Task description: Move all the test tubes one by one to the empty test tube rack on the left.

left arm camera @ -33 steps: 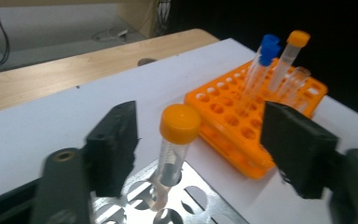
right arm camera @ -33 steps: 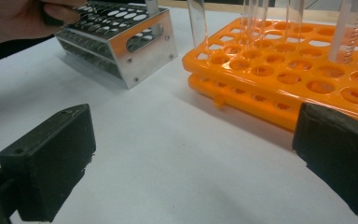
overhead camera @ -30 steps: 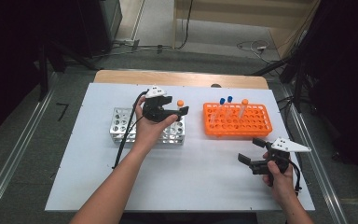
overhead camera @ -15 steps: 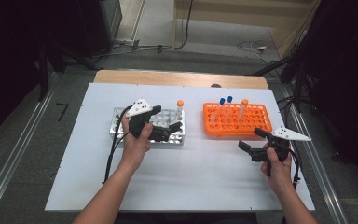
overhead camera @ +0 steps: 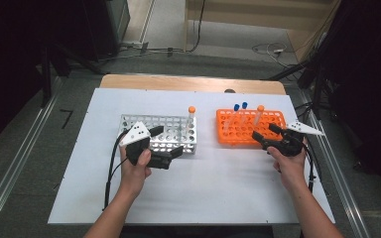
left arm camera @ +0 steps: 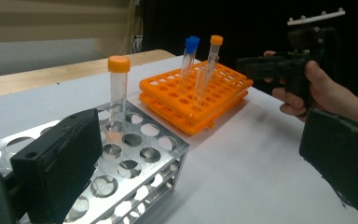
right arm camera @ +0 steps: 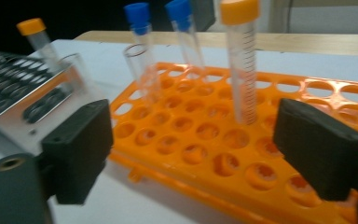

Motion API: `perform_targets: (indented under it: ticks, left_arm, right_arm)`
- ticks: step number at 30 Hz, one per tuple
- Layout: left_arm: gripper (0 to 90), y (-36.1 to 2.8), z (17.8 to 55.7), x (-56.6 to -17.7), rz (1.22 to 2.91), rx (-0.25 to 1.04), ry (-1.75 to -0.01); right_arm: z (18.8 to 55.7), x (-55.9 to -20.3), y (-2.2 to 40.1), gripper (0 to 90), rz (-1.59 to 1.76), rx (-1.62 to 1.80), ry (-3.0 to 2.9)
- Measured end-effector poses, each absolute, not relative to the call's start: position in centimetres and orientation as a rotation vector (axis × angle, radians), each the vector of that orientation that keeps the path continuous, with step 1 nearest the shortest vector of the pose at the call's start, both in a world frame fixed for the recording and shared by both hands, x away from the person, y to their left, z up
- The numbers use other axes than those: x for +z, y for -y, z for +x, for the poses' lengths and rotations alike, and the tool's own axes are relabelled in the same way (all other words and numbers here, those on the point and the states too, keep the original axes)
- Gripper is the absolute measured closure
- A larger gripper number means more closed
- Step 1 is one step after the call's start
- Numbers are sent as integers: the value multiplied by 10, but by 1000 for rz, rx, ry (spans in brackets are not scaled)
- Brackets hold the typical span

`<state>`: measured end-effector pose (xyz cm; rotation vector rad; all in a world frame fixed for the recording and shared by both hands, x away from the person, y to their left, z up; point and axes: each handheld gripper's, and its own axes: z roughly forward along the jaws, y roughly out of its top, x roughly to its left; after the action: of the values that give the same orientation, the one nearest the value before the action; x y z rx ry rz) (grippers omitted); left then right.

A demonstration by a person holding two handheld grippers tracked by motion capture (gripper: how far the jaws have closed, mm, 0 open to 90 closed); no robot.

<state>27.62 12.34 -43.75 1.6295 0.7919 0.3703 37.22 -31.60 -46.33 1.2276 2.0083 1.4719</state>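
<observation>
On the white table: everything stands placed against the orange rack.
Orange rack: right half of the table, with tubes upright in its far rows.
Metal rack: to the left of the orange rack and apart from it, with one orange-capped tube in its corner nearest the orange rack.
Left gripper: at the metal rack's near edge, well to the left of the orange rack; jaws spread wide, nothing between them.
Right gripper: at the orange rack's near right edge; jaws have just been closing, still apart and empty.
Tall orange-capped tube: stands in the orange rack just beyond the right gripper's jaws, untouched.
Right gripper view: two blue-capped tubes and an uncapped clear tube.
Left gripper view: the other hand beyond the orange rack.
</observation>
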Motion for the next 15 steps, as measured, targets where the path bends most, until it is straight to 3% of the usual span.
perform_targets:
  ticks: [9,15]
  left_arm:
    - [0,-132,273,-450,1630,377,-790]
    - [0,-133,273,-453,1637,378,-799]
  right_arm:
    - [396,-475,311,425,1317,1401,-1961]
    - [404,-481,305,531,1321,1362,-1939]
